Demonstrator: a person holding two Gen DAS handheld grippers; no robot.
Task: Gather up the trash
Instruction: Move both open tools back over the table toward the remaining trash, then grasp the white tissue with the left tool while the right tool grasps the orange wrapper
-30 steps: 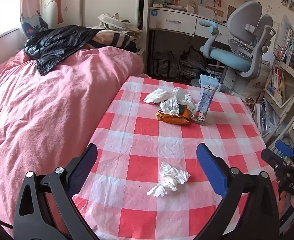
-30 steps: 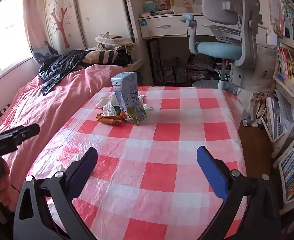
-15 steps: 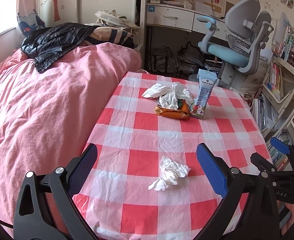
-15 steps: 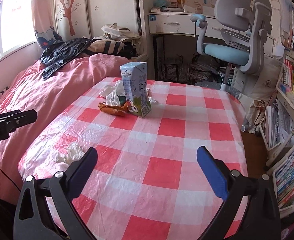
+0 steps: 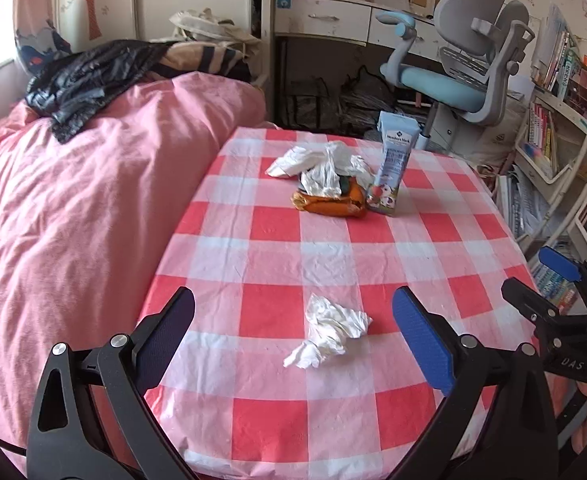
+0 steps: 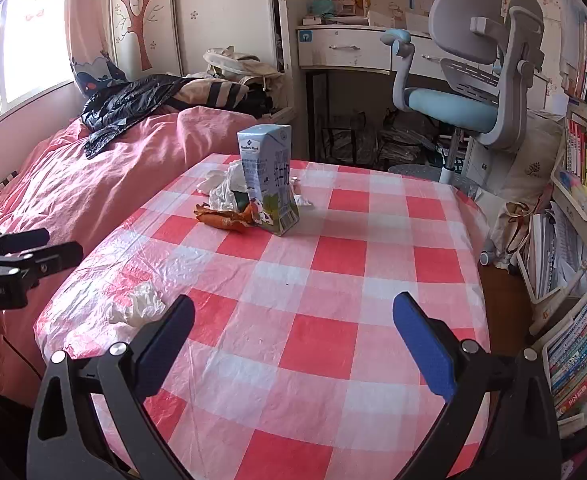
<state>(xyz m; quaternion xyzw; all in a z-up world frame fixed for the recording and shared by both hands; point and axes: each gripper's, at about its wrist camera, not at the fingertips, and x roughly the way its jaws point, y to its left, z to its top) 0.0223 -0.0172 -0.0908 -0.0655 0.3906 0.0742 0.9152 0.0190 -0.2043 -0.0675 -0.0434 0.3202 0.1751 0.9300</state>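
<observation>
We hold both grippers above the near edge of the tabletop (image 5: 325,256), which wears a red-and-white check cloth. Our left gripper (image 5: 293,330) has its jaws spread wide and grips nothing; a crumpled tissue (image 5: 331,332) lies on the cloth between its fingers, touching neither pad. Our right gripper (image 6: 293,334) is likewise wide open and empty over bare cloth, with the same tissue (image 6: 139,306) off to its left near the tabletop's edge. Farther back sits a small heap of trash: more crumpled tissues (image 5: 321,170) on top of an orange wrapper (image 5: 329,204), and just beside them an upright milk carton (image 5: 393,170), which touches the wrapper in the right wrist view. A pink bed (image 5: 73,200) runs along the tabletop's left side, with a black bag (image 5: 81,84) lying on its far end. A grey and blue chair (image 5: 465,72) stands beyond the tabletop.
</observation>
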